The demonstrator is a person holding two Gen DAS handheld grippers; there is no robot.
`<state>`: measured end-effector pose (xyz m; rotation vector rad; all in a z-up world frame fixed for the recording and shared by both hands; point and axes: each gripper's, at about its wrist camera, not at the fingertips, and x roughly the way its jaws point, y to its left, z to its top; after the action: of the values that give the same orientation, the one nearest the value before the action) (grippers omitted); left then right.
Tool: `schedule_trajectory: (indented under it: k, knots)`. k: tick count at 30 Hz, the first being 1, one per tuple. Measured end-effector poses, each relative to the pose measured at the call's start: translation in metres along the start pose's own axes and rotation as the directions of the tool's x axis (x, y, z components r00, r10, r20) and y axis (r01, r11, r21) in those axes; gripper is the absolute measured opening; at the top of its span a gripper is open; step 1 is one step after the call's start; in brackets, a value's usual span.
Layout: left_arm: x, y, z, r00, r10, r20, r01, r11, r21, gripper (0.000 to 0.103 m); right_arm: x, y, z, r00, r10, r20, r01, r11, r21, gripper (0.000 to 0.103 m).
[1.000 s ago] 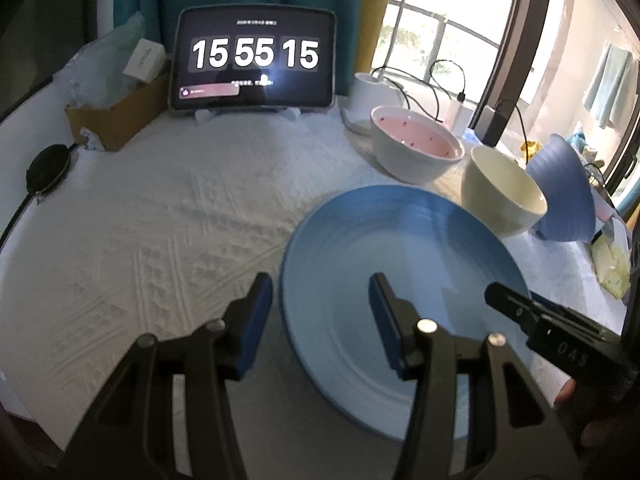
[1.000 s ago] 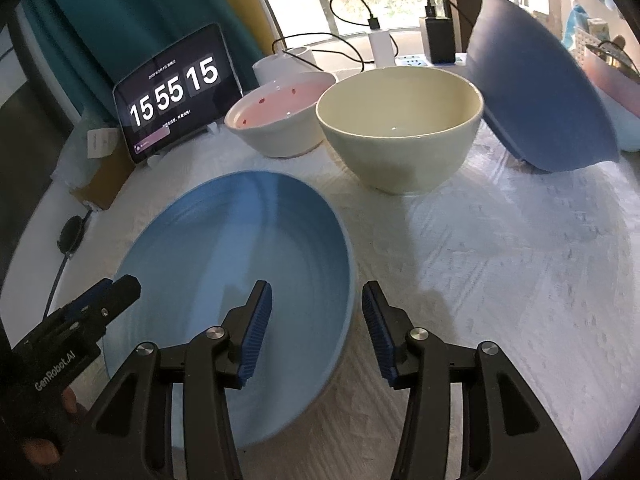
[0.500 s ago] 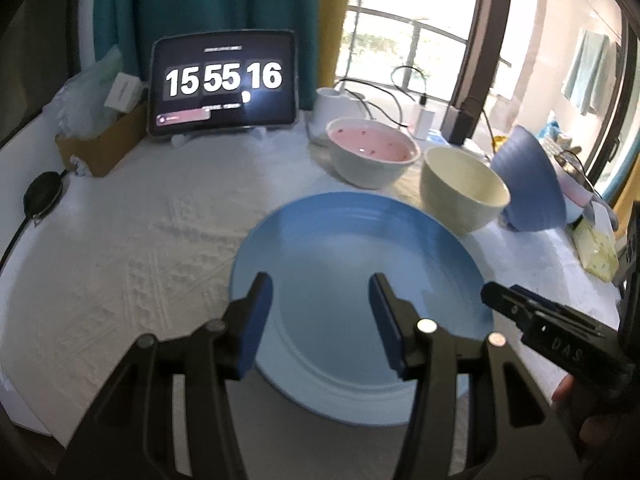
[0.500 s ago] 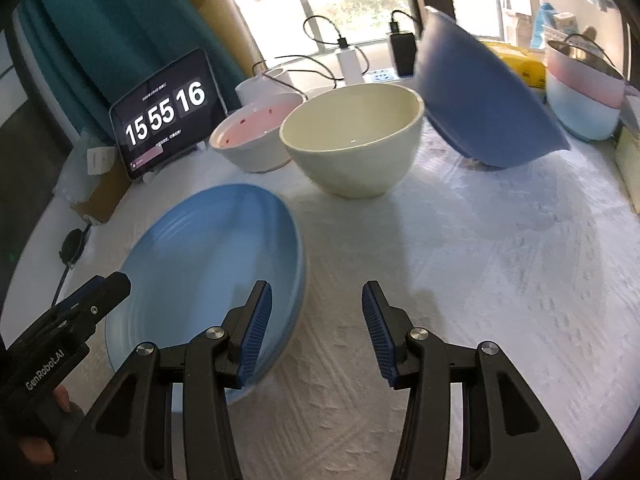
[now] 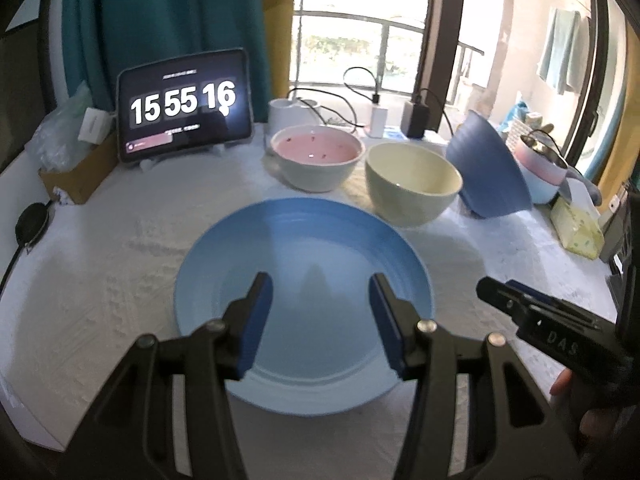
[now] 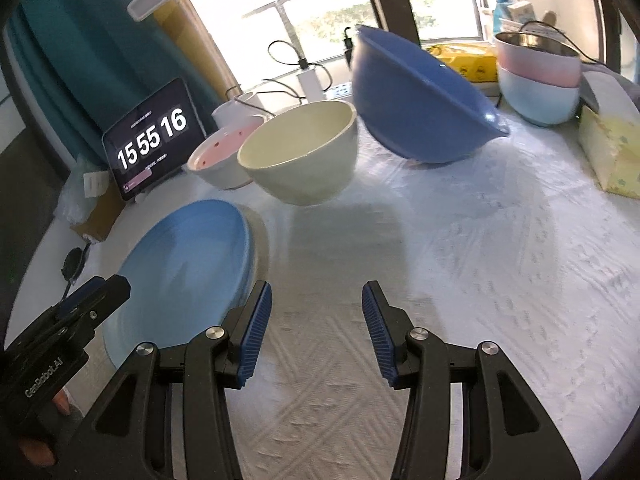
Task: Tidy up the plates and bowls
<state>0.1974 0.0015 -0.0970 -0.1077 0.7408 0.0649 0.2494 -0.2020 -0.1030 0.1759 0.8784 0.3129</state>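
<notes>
From your left wrist, your left gripper (image 5: 320,312) tilts down over the blue plate (image 5: 304,256), its jaws spread with nothing between them and clear of the plate's surface. The plate lies flat and bare on the white tablecloth (image 5: 100,280). Behind it stand a pink-lined bowl (image 5: 316,160) and, just to its right, a cream bowl (image 5: 412,188), both empty. A dark blue bowl (image 5: 488,172) leans on its side next to the cream one. Your right gripper (image 5: 532,316) pokes in from the right edge. From your right wrist, your right gripper (image 6: 316,328) angles down over bare cloth, jaws spread and holding nothing. The plate (image 6: 184,264) sits to its left, the cream bowl (image 6: 300,156) beyond. Far right, a pink bowl (image 6: 540,64) nests inside a pale blue bowl (image 6: 540,100); I cannot tell what it holds.
</notes>
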Motion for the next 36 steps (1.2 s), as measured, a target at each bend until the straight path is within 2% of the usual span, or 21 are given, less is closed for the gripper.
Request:
schedule_trajectory:
  k: [13, 20, 28, 36]
  knots:
    - [0.004, -0.047, 0.009, 0.997, -0.078, 0.0, 0.077, 0.995, 0.064, 0.052, -0.026, -0.047, 0.005, 0.998, -0.031, 0.057, 0.028, 0.998, 0.053, 0.05]
    - [0.012, -0.081, 0.016, 0.991, -0.131, 0.021, 0.127, 0.982, 0.138, 0.052, -0.038, -0.079, 0.012, 0.993, -0.066, 0.098, 0.059, 0.996, 0.073, 0.05]
    - [0.022, -0.109, 0.032, 0.985, -0.17, 0.041, 0.16, 0.97, 0.183, 0.052, -0.037, -0.102, 0.031, 0.989, -0.082, 0.123, 0.071, 0.993, 0.093, 0.05]
    - [0.024, -0.122, 0.046, 0.977, -0.195, 0.085, 0.173, 0.962, 0.213, 0.052, -0.048, -0.11, 0.059, 0.97, -0.121, 0.212, 0.099, 0.989, 0.114, 0.05]
